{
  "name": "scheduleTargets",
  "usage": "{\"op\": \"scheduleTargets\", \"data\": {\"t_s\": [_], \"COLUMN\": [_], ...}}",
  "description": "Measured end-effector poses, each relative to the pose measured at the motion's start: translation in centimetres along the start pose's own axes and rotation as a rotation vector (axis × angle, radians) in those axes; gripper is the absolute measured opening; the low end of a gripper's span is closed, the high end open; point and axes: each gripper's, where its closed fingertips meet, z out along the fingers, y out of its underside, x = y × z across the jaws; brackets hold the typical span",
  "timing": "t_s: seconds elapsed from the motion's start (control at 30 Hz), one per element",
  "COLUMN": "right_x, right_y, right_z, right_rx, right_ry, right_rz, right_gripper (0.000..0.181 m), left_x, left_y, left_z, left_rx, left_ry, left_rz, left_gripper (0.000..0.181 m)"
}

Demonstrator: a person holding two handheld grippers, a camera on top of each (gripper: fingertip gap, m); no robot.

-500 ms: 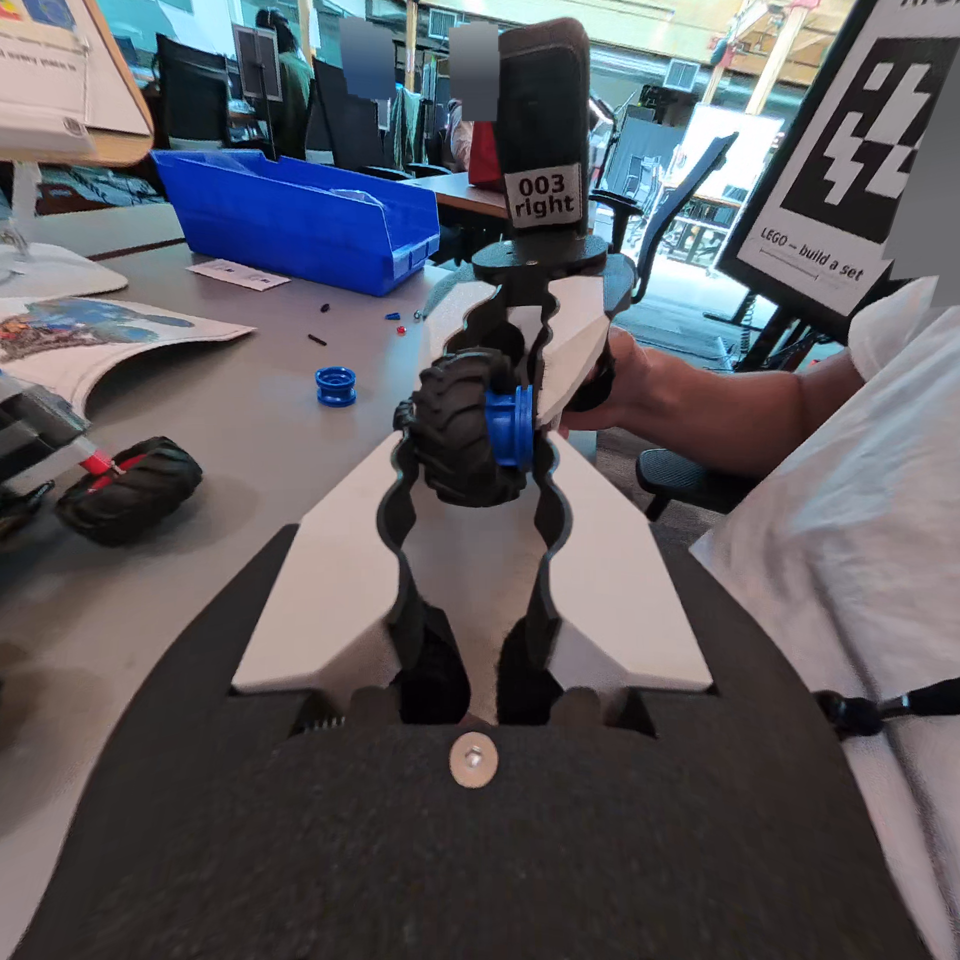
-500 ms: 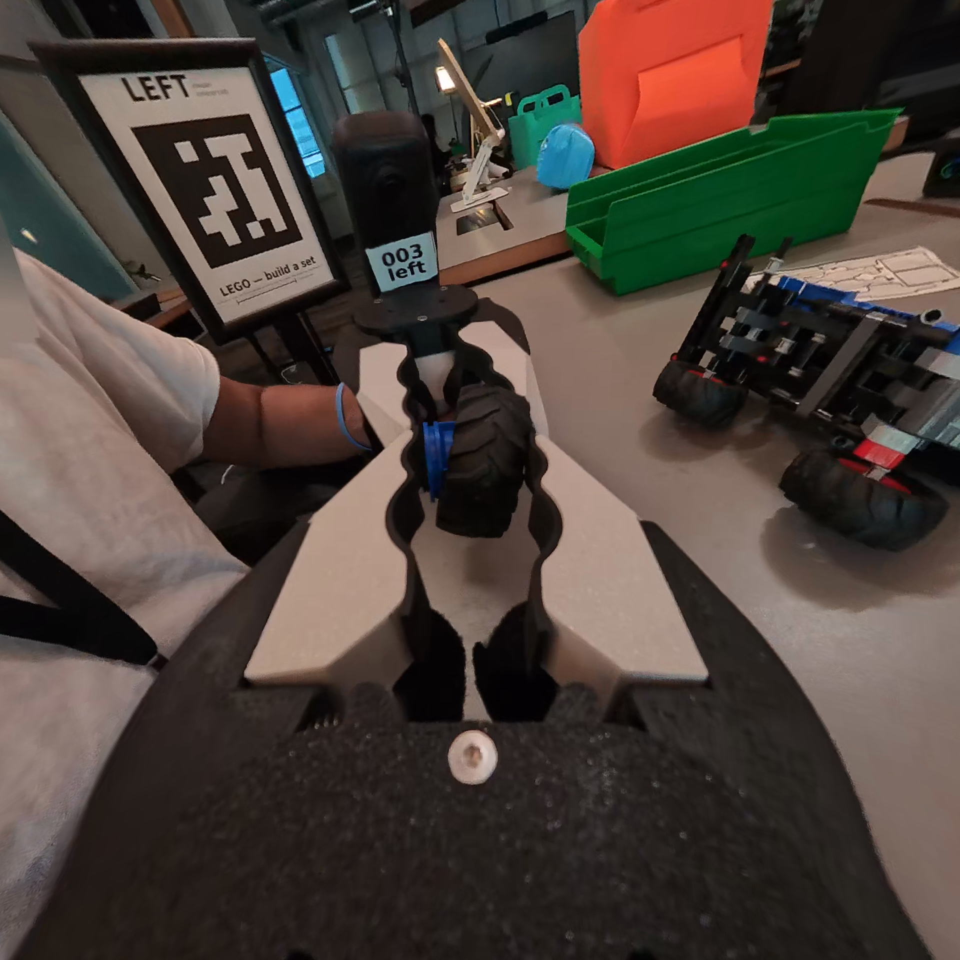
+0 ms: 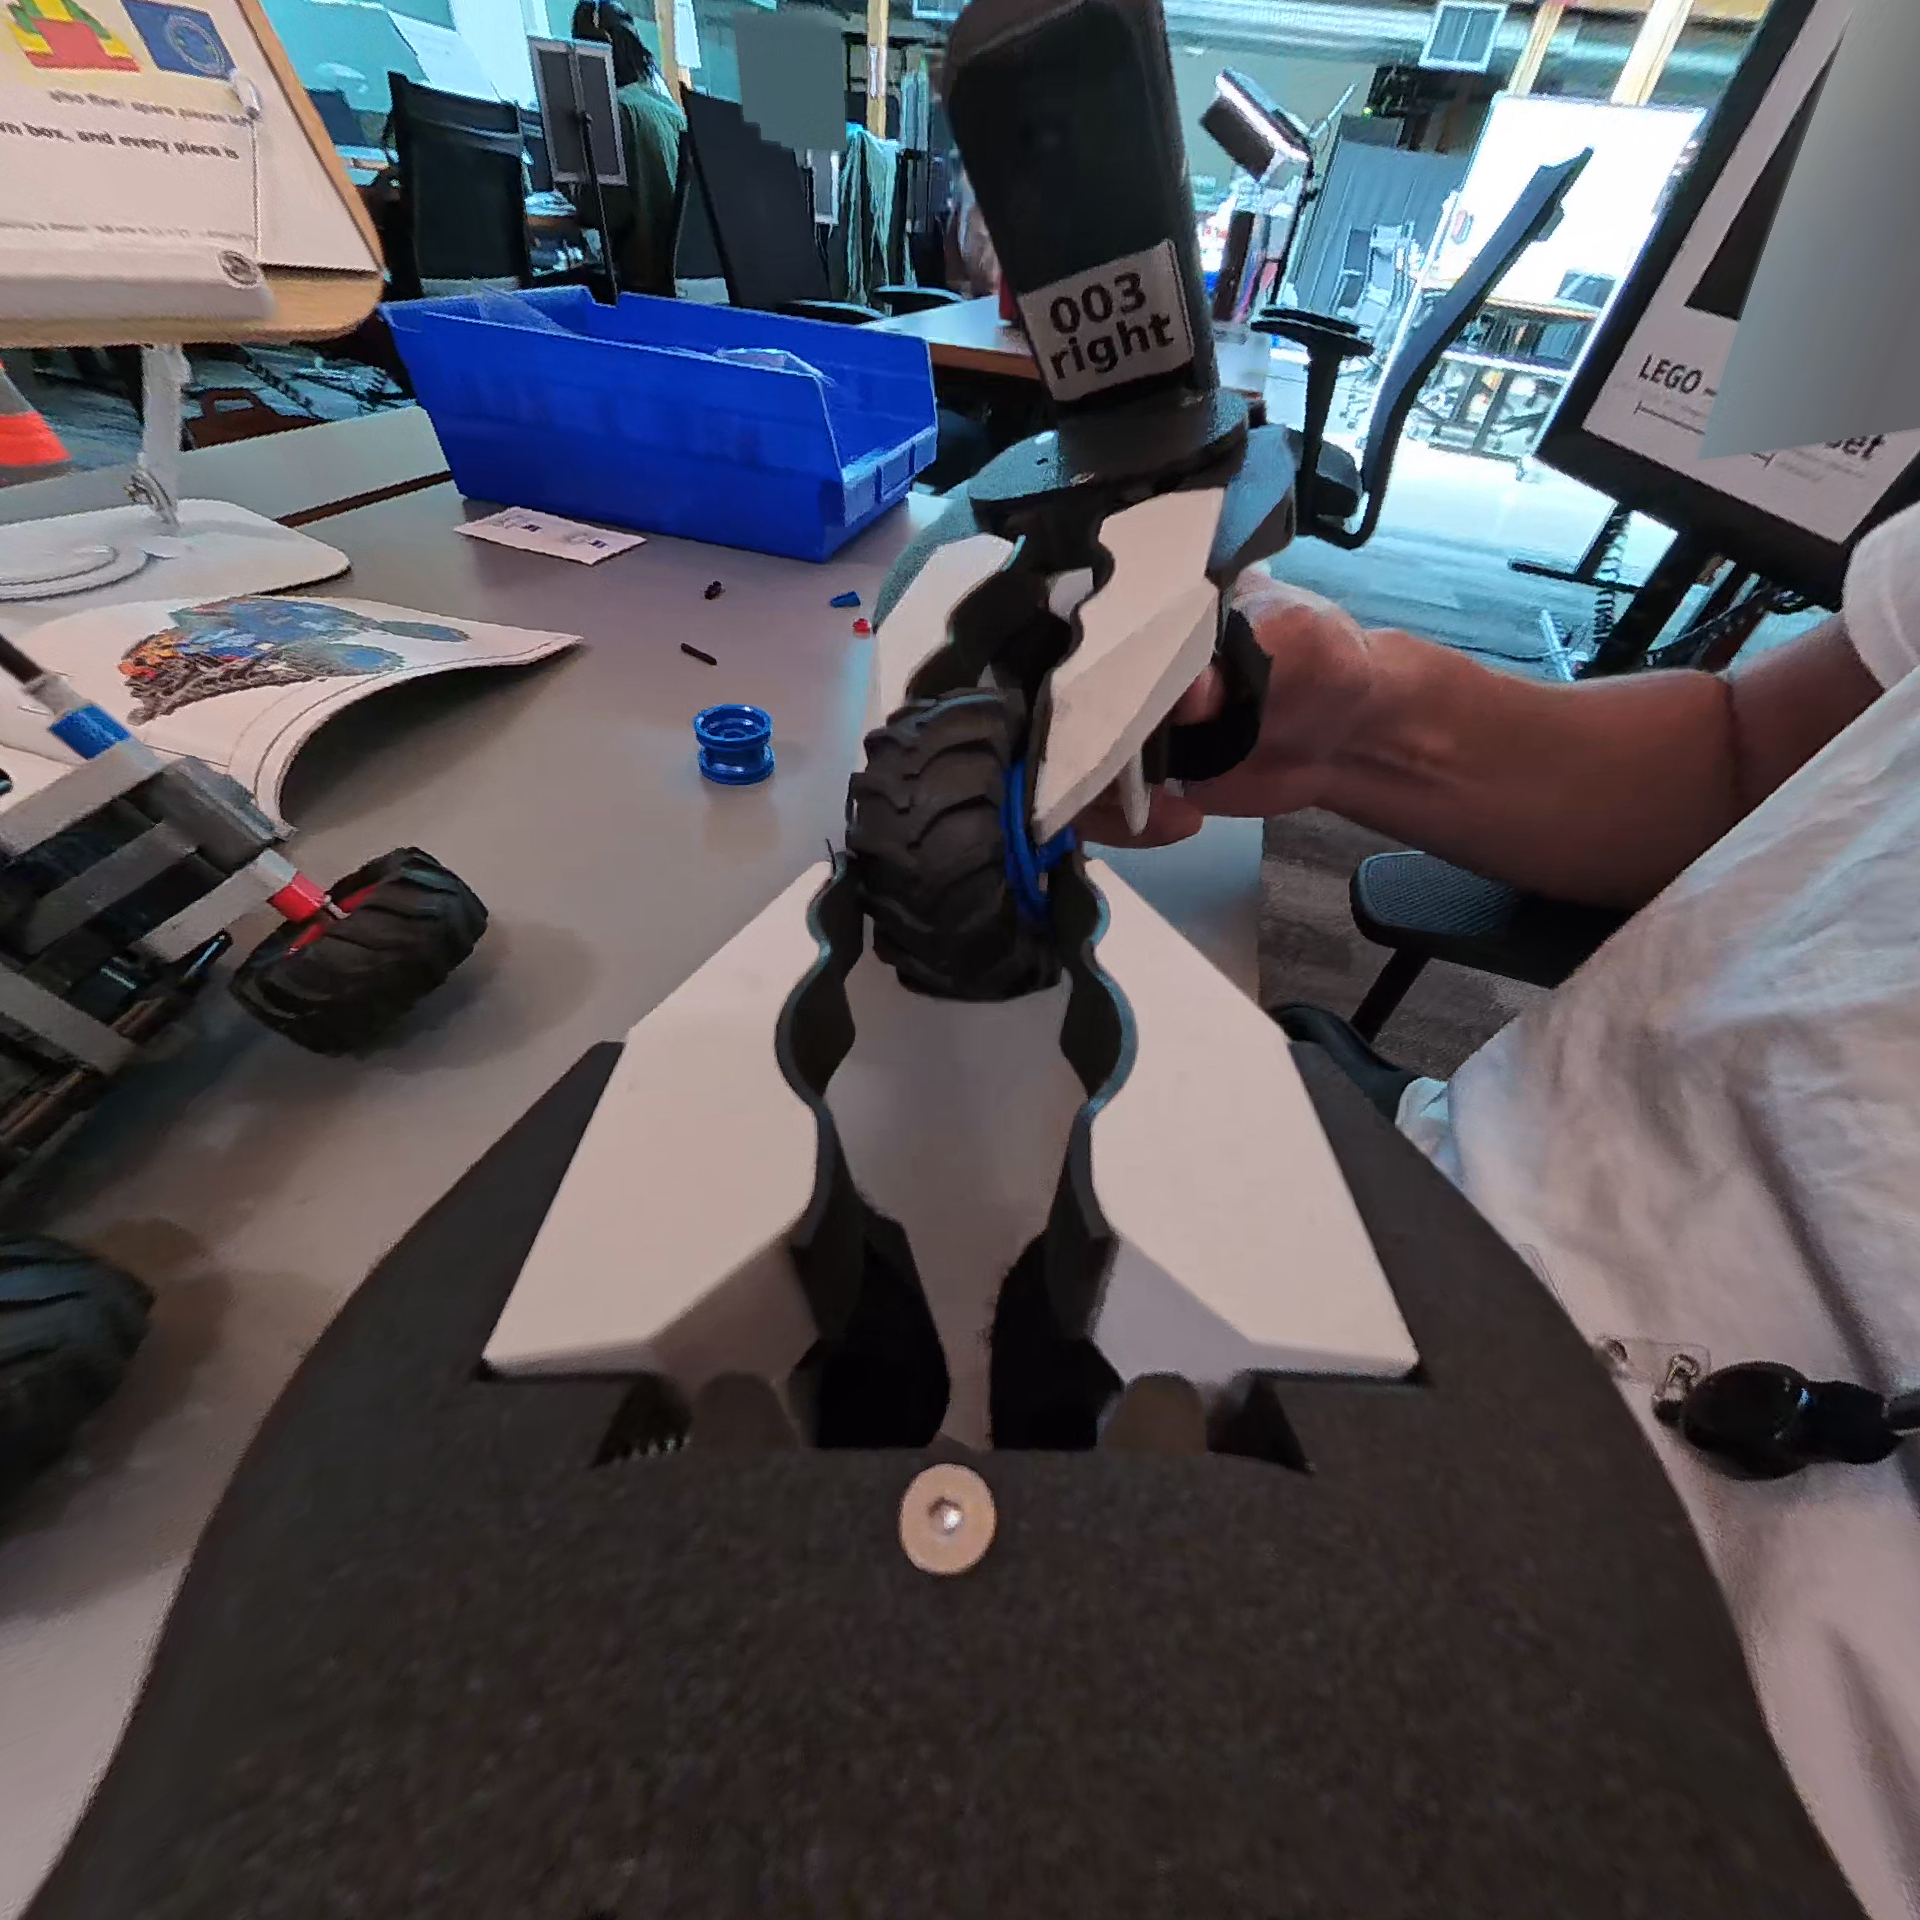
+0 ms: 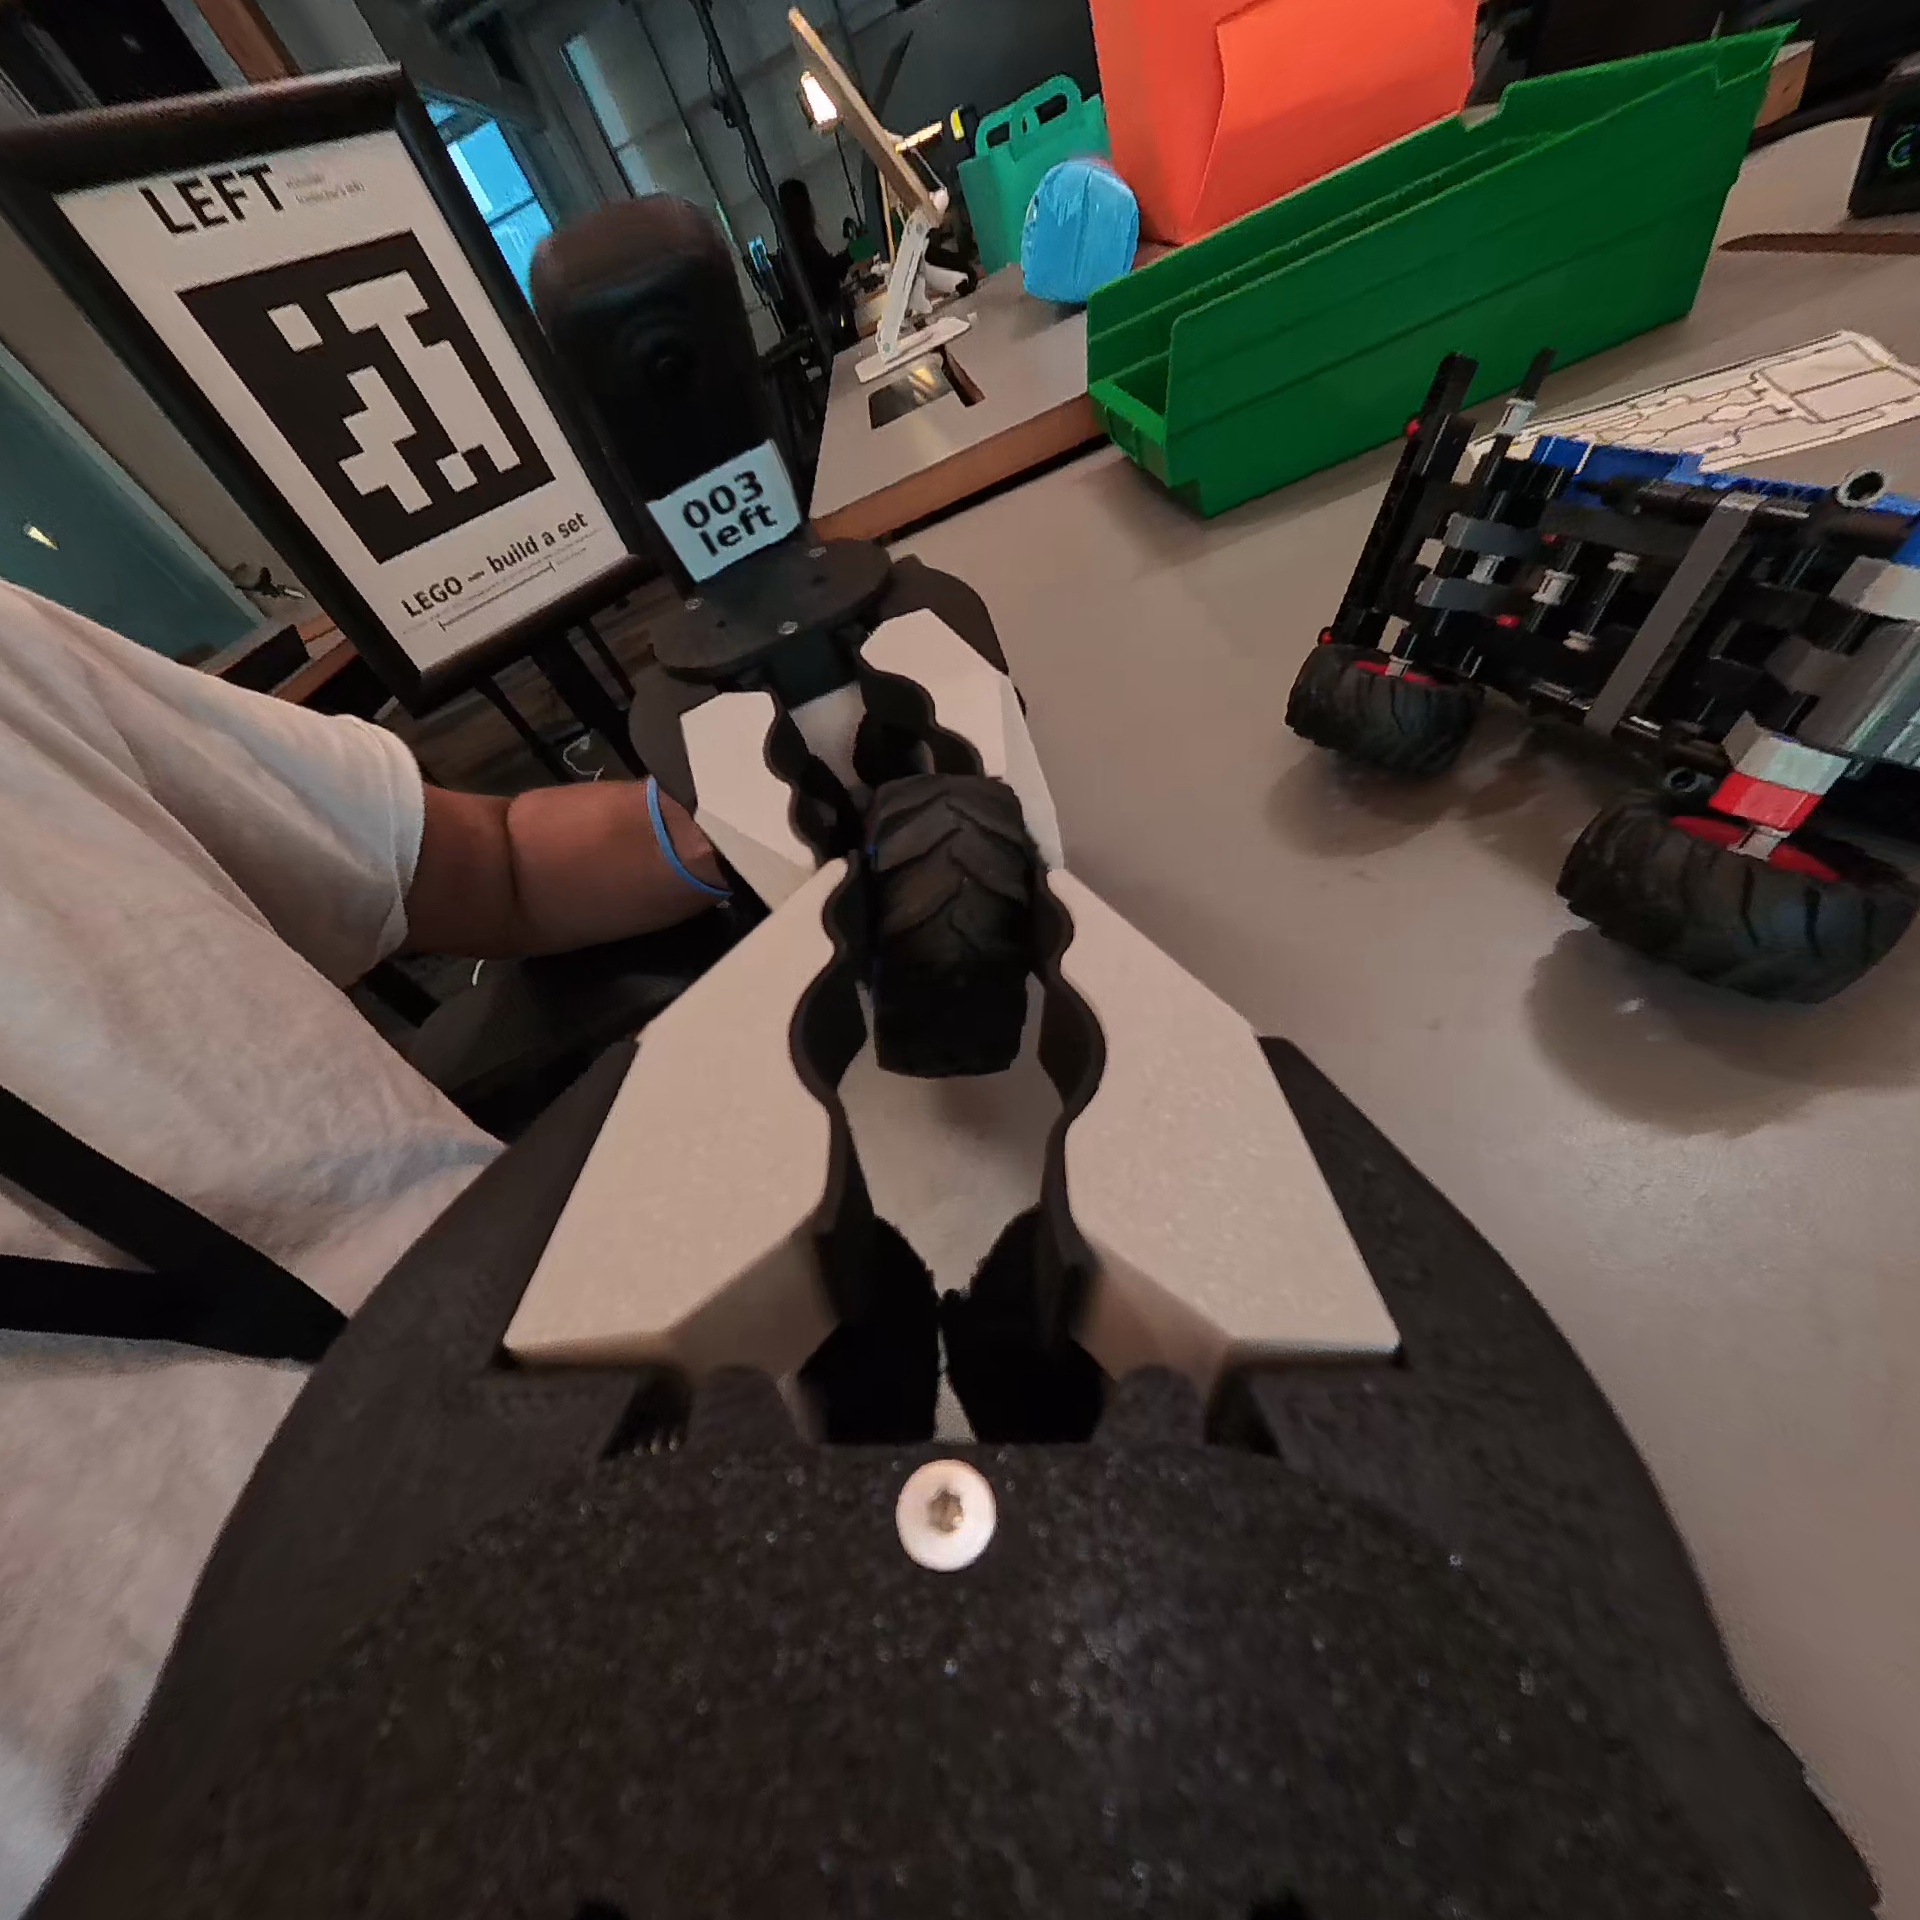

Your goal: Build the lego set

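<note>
Together, both hand-held grippers' fingers clamped around one knobbly black tyre [image 4: 951, 925] with blue rim [image 3: 1023, 852].

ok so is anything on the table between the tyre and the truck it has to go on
Nothing visible does. The tyre is held between both hand-held grippers, and the grey table lies bare from there to the truck.

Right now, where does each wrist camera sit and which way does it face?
Left wrist view: sits behind the left gripper, faces the right gripper, the person's hand and the blue plastic bin.
Right wrist view: sits behind the right gripper, faces the left gripper, a forearm and the green plastic bin.
Shared: the black knobbly rubber tyre, gripped from both sides, and the partly built truck.
</note>
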Motion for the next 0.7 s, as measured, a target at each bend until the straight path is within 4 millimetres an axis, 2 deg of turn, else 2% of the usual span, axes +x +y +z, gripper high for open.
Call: {"op": "scheduleTargets", "data": {"t_s": [0.23, 0.37, 0.7], "right_x": [0.2, 1.3, 3.0], "right_y": [-0.4, 0.7, 0.8], "right_z": [-0.4, 0.0, 0.1], "right_rx": [0.108, 0.013, 0.013], "right_ry": [-0.092, 0.060, 0.283], "right_rz": [0.117, -0.008, -0.040], "right_gripper": [0.030, 0.030, 0.027], "left_x": [-0.3, -1.1, -2.9], "left_y": [-0.5, 0.2, 0.6], "left_z": [-0.5, -0.3, -0.1], "left_rx": [0.031, -0.020, -0.095], "left_ry": [0.029, -0.073, -0.313], "left_rz": [-0.070, 0.012, 0.172], "left_gripper": [0.030, 0.029, 0.025]}}
